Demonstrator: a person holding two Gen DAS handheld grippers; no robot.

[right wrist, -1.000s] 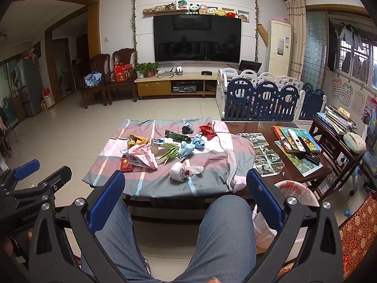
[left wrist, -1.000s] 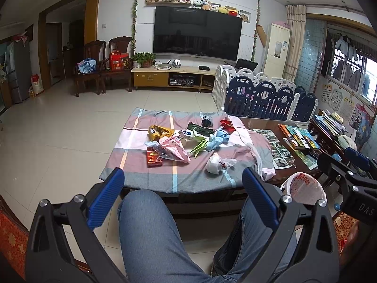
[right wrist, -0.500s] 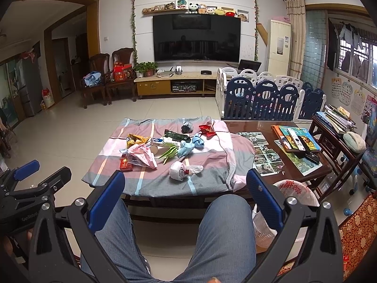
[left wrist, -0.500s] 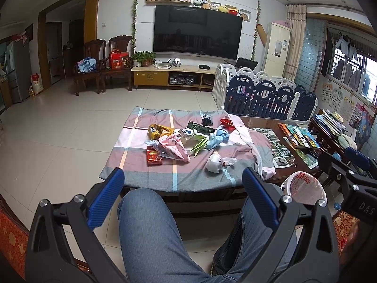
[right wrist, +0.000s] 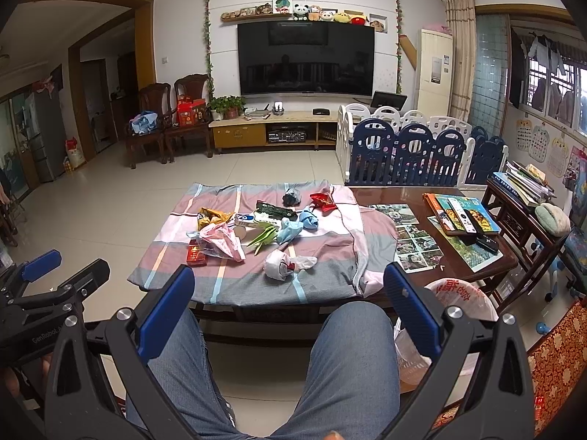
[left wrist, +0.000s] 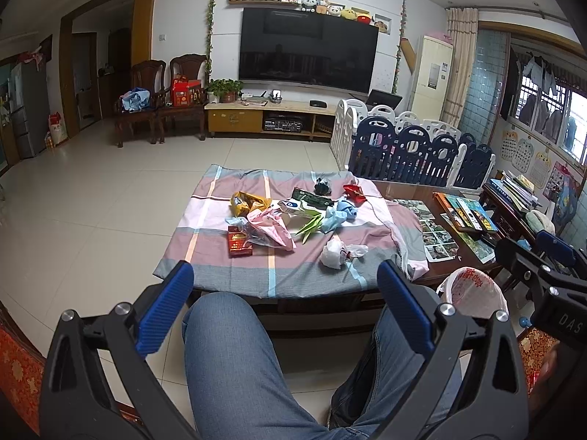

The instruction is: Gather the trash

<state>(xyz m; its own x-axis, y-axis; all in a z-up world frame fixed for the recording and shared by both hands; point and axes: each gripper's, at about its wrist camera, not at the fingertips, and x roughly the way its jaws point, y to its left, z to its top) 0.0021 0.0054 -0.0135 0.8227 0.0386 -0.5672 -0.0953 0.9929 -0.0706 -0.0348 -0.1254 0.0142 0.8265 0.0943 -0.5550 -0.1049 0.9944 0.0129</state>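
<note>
- While you sit with both knees under the cameras, your left gripper (left wrist: 284,295) has its blue fingers (left wrist: 165,306) spread wide, gripping nothing; a jeans-clad knee (left wrist: 227,333) fills the gap between them.
- Your right gripper (right wrist: 290,297) is likewise spread wide and empty, with the other knee (right wrist: 352,344) between its fingers.
- Trash, item one: white crumpled wad (left wrist: 335,253), ahead of the left fingers and nearest them, lying on the striped cloth (left wrist: 205,256).
- Item two: red flat packet (left wrist: 238,242), ahead and toward the left finger, touching a pink plastic bag (left wrist: 273,229).
- Item three: yellow wrapper (left wrist: 247,201), beyond the pink bag.
- Item four: green folded strips (left wrist: 312,224), with a light blue crumpled piece (left wrist: 339,216) just beside them.
- Item five: dark green packet (left wrist: 312,198), small black bundle (left wrist: 323,185) and red wrapper (left wrist: 353,192), farthest from the fingers.
- Receptacle: white bag with red print (right wrist: 458,295), open-mouthed, just past the right gripper's right finger, beside the wooden table (right wrist: 473,267).
- Also on the table, off to the right: printed photos (right wrist: 418,249) and books (right wrist: 462,214).
</note>
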